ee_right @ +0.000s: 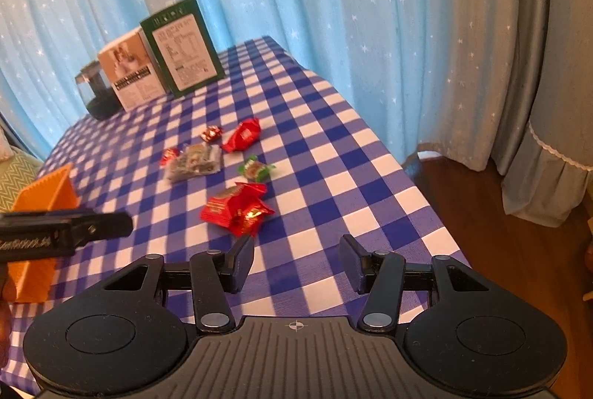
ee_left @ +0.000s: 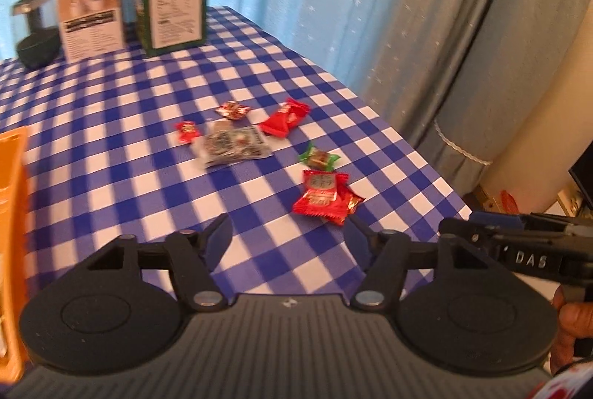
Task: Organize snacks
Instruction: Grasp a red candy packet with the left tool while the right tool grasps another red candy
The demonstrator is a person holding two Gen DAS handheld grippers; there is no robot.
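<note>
Several wrapped snacks lie scattered on a blue-and-white checked tablecloth (ee_left: 148, 176). Nearest is a heap of red packets (ee_left: 324, 197) (ee_right: 237, 208), with a green candy (ee_left: 318, 158) (ee_right: 255, 169) just behind it. Farther back lie a clear packet (ee_left: 233, 147) (ee_right: 194, 162), a red packet (ee_left: 285, 119) (ee_right: 242, 136) and two small red candies (ee_left: 187, 132) (ee_left: 233, 110). My left gripper (ee_left: 289, 236) hovers open just short of the red heap, nothing between its fingers. My right gripper (ee_right: 296, 250) is open and empty, right of the heap. An orange basket (ee_left: 13, 213) (ee_right: 40, 199) stands at the left.
A green box (ee_right: 181, 47), a white box (ee_right: 129, 73) and a dark jar (ee_right: 96, 91) stand at the table's far end before blue curtains. The table's right edge drops to a wooden floor (ee_right: 500, 213). A hand (ee_left: 570, 325) holds the right gripper's handle.
</note>
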